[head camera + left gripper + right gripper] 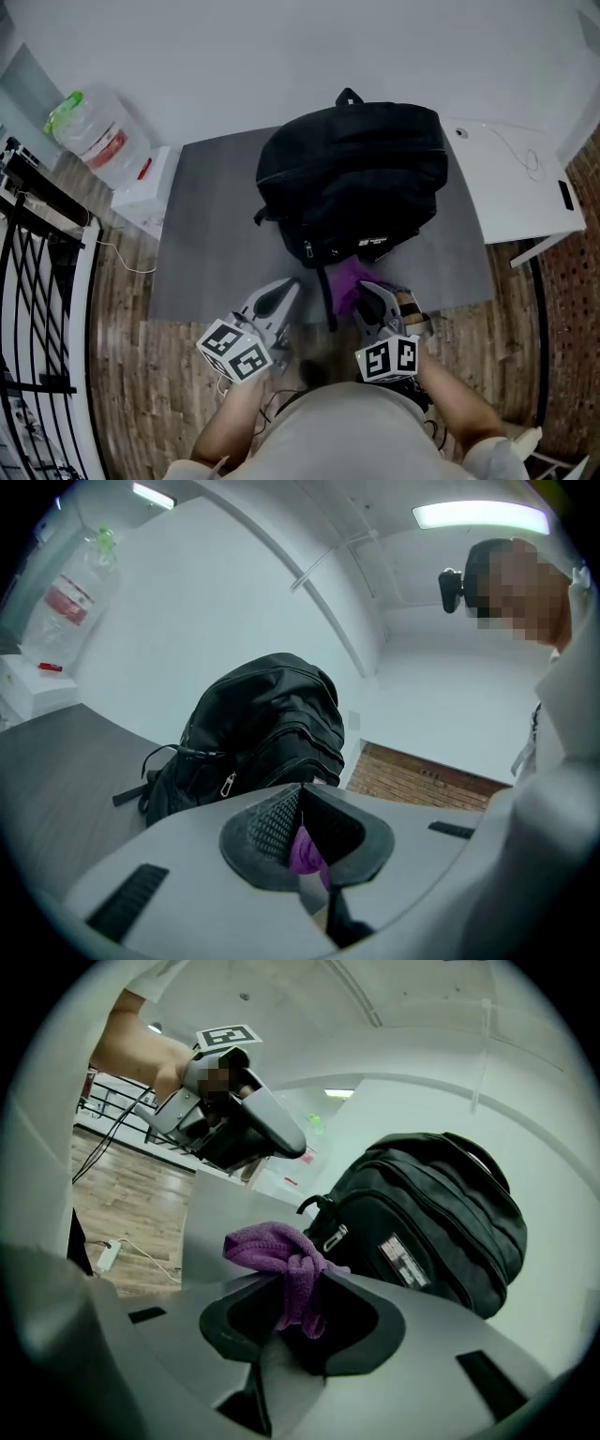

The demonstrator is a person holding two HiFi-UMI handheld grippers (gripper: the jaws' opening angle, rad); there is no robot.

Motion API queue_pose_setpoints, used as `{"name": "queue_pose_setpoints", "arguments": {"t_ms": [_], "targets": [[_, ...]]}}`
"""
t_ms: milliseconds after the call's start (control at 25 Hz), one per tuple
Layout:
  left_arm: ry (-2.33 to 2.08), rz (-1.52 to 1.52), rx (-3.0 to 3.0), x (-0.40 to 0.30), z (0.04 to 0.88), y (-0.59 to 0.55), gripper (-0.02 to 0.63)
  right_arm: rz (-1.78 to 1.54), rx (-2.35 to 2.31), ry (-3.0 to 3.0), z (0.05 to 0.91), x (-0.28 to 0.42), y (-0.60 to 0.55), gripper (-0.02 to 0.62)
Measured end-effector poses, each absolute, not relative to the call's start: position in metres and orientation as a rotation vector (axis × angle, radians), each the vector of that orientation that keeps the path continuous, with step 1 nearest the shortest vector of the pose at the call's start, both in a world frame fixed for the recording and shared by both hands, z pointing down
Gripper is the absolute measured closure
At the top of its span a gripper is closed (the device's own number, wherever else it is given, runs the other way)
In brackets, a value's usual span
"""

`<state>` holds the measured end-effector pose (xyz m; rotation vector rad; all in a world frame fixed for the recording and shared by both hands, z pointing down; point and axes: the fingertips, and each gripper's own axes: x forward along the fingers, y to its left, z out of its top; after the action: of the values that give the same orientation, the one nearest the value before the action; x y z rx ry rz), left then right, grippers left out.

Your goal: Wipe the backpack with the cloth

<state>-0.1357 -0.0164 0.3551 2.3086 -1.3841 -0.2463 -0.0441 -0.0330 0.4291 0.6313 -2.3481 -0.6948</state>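
One grey surface [211, 234] carries the black backpack [352, 178], which sits right of centre with its base toward the near edge. Both grippers hang over that near edge. The left gripper [291, 286] has its jaws together and holds nothing. The right gripper [367, 292] is narrowly parted and clamped on the purple cloth [272, 1246], which bunches beyond its tips, just beside the backpack's base.

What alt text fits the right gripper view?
The right hand-held gripper is shut on a purple cloth, close to a black backpack on a grey table. The left hand-held gripper, jaws together, hovers at upper left.
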Motion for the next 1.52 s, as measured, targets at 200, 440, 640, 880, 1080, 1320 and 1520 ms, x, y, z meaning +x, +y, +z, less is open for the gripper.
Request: {"name": "queue_pose_setpoints", "arguments": {"t_ms": [200, 440, 640, 880, 1080, 1320, 1520], "targets": [[-1.423, -0.249, 2.278, -0.153, 0.358, -0.007, 0.601, -0.800, 0.504, -2.387, 0.424, -0.093, -0.016, 0.466], [-1.446, -0.250, 2.256, -0.164, 0.362, 0.002, 0.601, -0.872, 0.460, -2.392, 0.421, -0.131, -0.024, 0.466], [-1.442, -0.245, 2.244, -0.164, 0.366, 0.003, 0.601, -0.868, 0.511, -2.318, 0.442, -0.136, -0.052, 0.466], [-1.422, -0.237, 2.252, -0.157, 0.370, 0.000, 0.601, -0.843, 0.588, -2.282, 0.452, -0.112, -0.065, 0.469], [-1.393, -0.218, 2.262, -0.145, 0.375, -0.005, 0.601, -0.835, 0.620, -2.280, 0.451, -0.096, -0.066, 0.469], [-1.355, -0.195, 2.269, -0.128, 0.382, -0.013, 0.601, -0.815, 0.668, -2.258, 0.453, -0.072, -0.075, 0.469], [-1.323, -0.179, 2.274, -0.113, 0.386, -0.021, 0.601, -0.801, 0.709, -2.237, 0.453, -0.051, -0.084, 0.469]]}}
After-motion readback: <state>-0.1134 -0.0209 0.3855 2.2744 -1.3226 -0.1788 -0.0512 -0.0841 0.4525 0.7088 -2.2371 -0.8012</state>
